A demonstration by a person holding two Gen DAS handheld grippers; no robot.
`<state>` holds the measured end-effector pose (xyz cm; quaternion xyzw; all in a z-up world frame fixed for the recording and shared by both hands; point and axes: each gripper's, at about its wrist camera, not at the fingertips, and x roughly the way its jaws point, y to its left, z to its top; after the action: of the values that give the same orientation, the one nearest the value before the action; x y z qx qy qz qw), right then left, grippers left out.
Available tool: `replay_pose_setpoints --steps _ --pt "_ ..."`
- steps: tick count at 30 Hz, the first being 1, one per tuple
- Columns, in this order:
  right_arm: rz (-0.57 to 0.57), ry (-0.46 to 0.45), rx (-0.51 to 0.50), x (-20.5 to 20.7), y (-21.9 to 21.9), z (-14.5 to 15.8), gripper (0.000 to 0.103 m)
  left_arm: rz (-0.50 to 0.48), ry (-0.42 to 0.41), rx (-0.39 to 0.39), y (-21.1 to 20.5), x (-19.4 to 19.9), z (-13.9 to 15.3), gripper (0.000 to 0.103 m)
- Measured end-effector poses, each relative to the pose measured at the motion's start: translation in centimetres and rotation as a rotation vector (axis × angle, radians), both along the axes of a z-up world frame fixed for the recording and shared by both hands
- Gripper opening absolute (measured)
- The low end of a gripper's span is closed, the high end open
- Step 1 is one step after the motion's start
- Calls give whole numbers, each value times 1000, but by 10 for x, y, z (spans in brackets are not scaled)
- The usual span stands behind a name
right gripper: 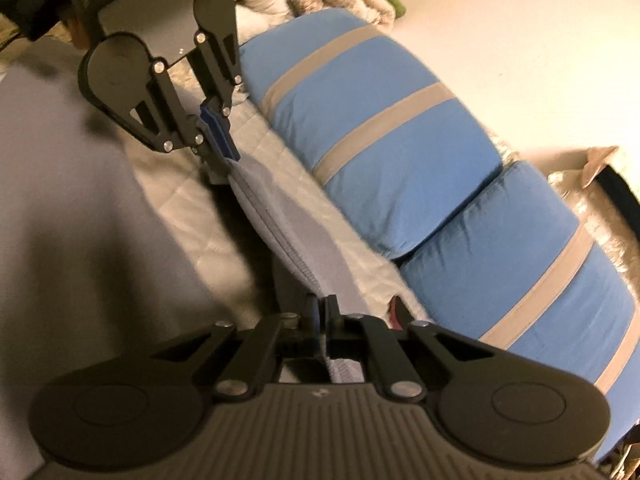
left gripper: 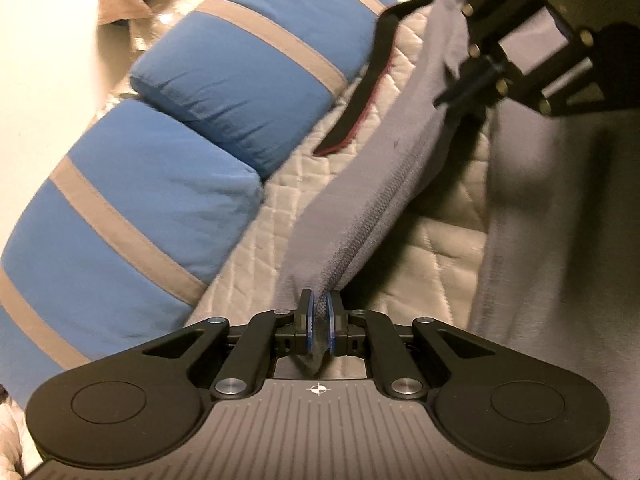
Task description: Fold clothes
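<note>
Gripping the ribbed hem of a grey garment [left gripper: 360, 184] at bottom centre of the left view: left gripper [left gripper: 319, 322], fingers closed on the cloth. Likewise clamped on the same hem, bottom centre of the right view: right gripper [right gripper: 320, 322]. Hem stretched taut between both, lifted over a white quilted bed cover [left gripper: 264, 216]. Beyond, two blue pillows [left gripper: 224, 80] with grey stripes against a pale wall [right gripper: 520, 40]; dark strap [left gripper: 360, 92] lying between, upper middle.
</note>
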<state>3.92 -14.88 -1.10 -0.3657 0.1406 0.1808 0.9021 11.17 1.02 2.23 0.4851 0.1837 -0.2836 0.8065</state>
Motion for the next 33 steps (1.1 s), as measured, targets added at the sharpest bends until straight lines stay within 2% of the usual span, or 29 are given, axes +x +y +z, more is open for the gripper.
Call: replay_pose_setpoints --steps 4,7,11,13,19,21,22,24,25,26,27,31,33 --pt "14 37 -27 -3 -2 -6 2 -23 43 71 -3 -5 -9 9" --pt "1 54 -14 1 -9 -5 2 4 59 113 2 -4 -16 12" --pt "-20 92 48 6 -22 -1 2 89 19 167 23 3 -24 47" --pt "-27 101 71 6 -27 1 3 143 11 167 37 10 -22 48" --pt "-30 116 96 7 -26 2 3 383 -8 102 97 43 -17 48" --pt "-32 118 102 9 -26 2 3 438 -6 82 115 54 -19 48" --pt "-34 118 103 10 -27 2 3 436 -22 92 116 55 -23 48" --pt "-40 119 105 11 -27 2 3 432 -54 114 120 58 -30 47" --pt "-43 118 103 12 -27 1 3 430 -70 125 121 59 -34 41" --pt "-46 117 101 12 -27 1 3 427 -85 136 123 61 -38 20" --pt "-48 116 102 12 -28 1 3 413 -80 161 122 62 -41 7" --pt "-58 106 108 13 -30 2 3 386 -104 205 119 57 -30 4" --pt "-61 101 109 14 -31 3 3 393 -149 206 117 52 -12 4"
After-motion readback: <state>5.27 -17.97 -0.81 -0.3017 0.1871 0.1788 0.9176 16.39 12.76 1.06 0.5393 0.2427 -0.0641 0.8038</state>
